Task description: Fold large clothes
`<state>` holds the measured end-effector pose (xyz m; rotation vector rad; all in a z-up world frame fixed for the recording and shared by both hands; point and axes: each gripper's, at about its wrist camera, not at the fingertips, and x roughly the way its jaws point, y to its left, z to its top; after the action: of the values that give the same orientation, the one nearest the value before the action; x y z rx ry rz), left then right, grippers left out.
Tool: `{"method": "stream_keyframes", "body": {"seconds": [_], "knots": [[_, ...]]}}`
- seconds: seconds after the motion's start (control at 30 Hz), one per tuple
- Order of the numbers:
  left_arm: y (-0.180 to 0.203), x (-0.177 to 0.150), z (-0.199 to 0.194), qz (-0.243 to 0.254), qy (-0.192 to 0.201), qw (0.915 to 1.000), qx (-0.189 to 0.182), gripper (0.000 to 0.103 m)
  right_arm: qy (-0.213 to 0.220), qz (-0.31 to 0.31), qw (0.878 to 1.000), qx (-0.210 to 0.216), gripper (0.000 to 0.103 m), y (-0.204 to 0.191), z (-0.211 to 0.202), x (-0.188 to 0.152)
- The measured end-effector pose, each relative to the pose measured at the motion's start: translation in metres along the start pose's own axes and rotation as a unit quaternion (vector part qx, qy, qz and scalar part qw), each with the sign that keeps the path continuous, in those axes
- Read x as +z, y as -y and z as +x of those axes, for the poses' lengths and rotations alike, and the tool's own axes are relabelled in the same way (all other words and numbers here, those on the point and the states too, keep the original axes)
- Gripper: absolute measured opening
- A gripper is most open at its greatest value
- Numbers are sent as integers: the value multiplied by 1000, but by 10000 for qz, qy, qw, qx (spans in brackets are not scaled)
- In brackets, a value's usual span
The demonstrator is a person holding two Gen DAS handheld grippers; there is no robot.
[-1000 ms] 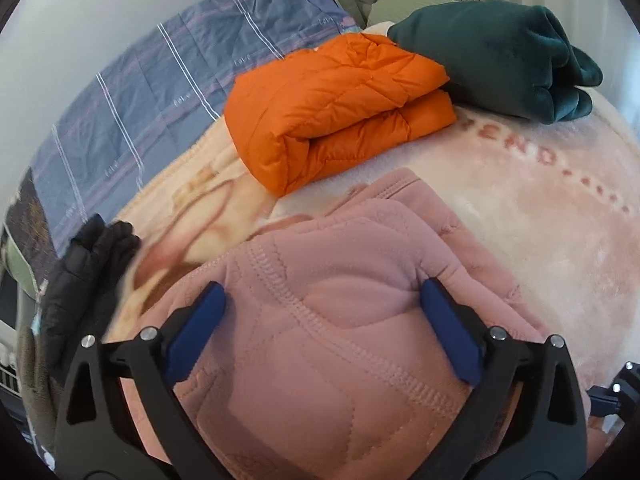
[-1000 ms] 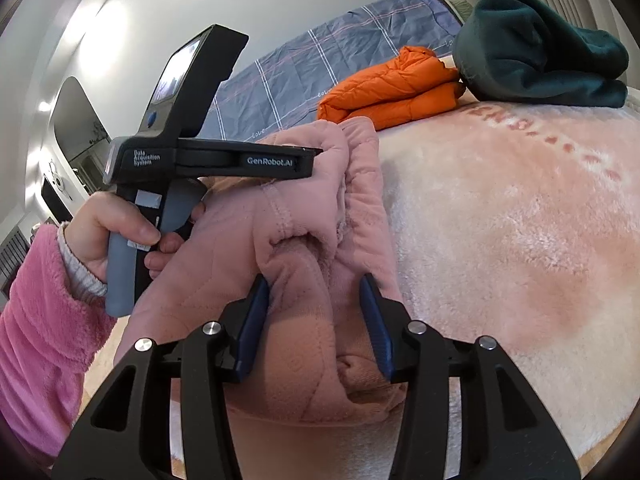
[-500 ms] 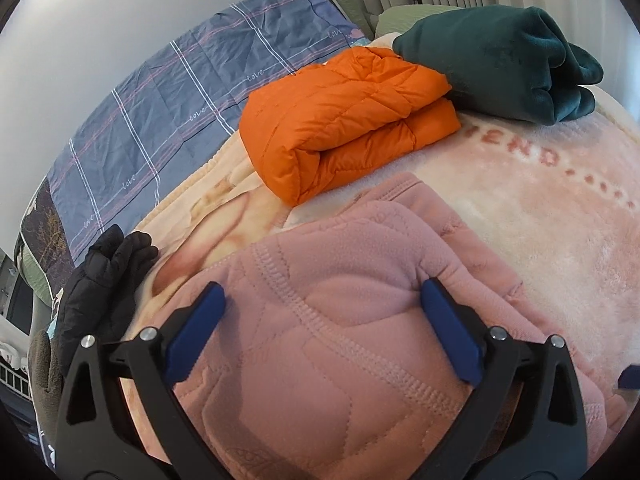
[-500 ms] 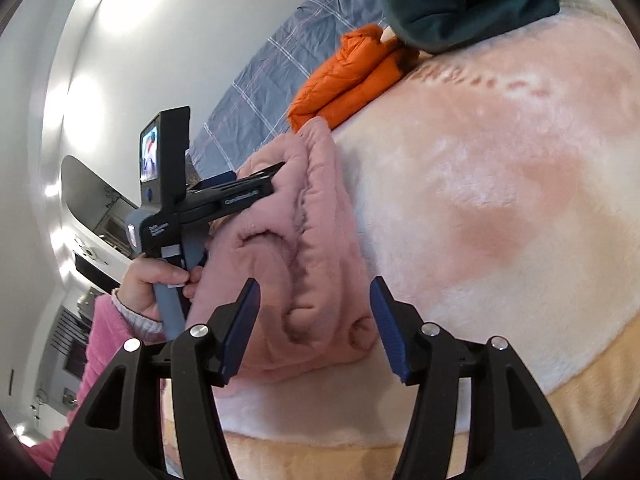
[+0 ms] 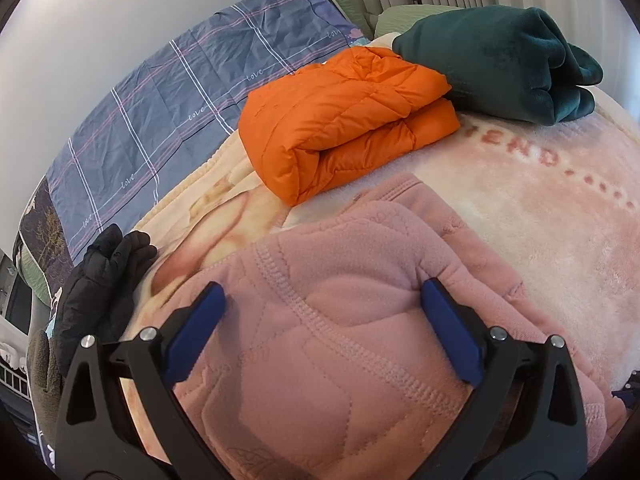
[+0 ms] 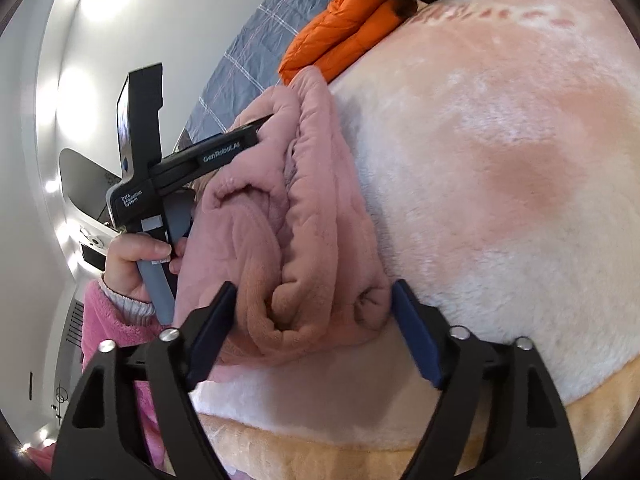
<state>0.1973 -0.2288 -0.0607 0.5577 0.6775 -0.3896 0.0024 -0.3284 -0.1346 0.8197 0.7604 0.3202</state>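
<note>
A folded pink quilted fleece garment lies on the pale plush blanket. My left gripper is open, its blue pads straddling the top of the garment. In the right wrist view the garment shows as a stacked bundle of folds. My right gripper is open, its pads on either side of the bundle's near end, not squeezing it. The left gripper tool, held by a hand in a pink sleeve, rests on the bundle's far side.
A folded orange puffer jacket and a folded dark green fleece lie beyond the pink garment. A black jacket lies at the left. A blue plaid sheet covers the bed's far side. The blanket's front edge is near.
My right gripper opened and let go of the pink garment, then tilted and drew back slightly. My left gripper stayed open over the garment, shifting a little.
</note>
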Motion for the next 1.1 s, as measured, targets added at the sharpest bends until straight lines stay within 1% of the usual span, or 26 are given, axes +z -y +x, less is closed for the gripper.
{"method": "stream_keyframes", "body": {"seconds": [0.07, 0.13, 0.23, 0.37, 0.4, 0.43, 0.47, 0.5, 0.53, 0.57, 0.63, 0.7, 0.77, 0.87, 0.97, 1.1], "knots": [[0, 0, 0, 8, 1, 10000, 6, 101, -30, 6, 10000, -39, 94, -5, 6, 0], [0, 0, 0, 7, -3, 10000, 0, 101, -94, -37, 9999, -140, 102, -13, 15, 3], [0, 0, 0, 3, 4, 10000, 0, 101, -188, -96, 9993, -322, 102, -20, 25, 7], [-1, -1, -1, 6, 12, 10000, 1, 101, -119, 226, 9995, -198, 101, -13, 23, 11], [-1, 0, 0, 4, 8, 10000, -5, 101, -96, 254, 9995, -186, 99, -11, 21, 11], [-2, -1, -1, -6, 3, 10000, -23, 101, -70, 273, 9994, -198, 94, -10, 19, 11], [-1, 0, 0, -3, 2, 10000, -21, 101, -36, 282, 9993, -223, 86, -8, 16, 6], [-1, 0, -1, -6, 0, 10000, -31, 101, 4, 285, 9993, -248, 82, -7, 13, 4], [-1, -1, -1, -8, 1, 10000, -39, 101, 43, 297, 9992, -254, 74, -6, 9, 3], [-1, -1, -2, -5, 6, 10000, -36, 101, 86, 300, 9992, -262, 69, -7, 4, 0], [-1, -1, -2, -2, 18, 10000, -39, 101, 147, 166, 9990, -387, 68, -11, 4, -1], [-1, -1, -2, -9, 12, 10000, -55, 101, 147, 65, 9986, -496, 72, -14, 6, 0], [-1, -1, -3, -12, 0, 10000, -73, 101, 41, 137, 9989, -447, 81, -11, 12, 3], [-2, -1, -4, -24, 6, 10000, -89, 101, -101, 184, 9990, -400, 87, -8, 20, 12], [-2, -1, -4, -42, 11, 9999, -130, 101, -178, 189, 9987, -440, 87, -9, 23, 15], [-4, -2, -5, -64, 16, 9998, -182, 101, -416, 328, 9980, -355, 88, -6, 10, 11]]}}
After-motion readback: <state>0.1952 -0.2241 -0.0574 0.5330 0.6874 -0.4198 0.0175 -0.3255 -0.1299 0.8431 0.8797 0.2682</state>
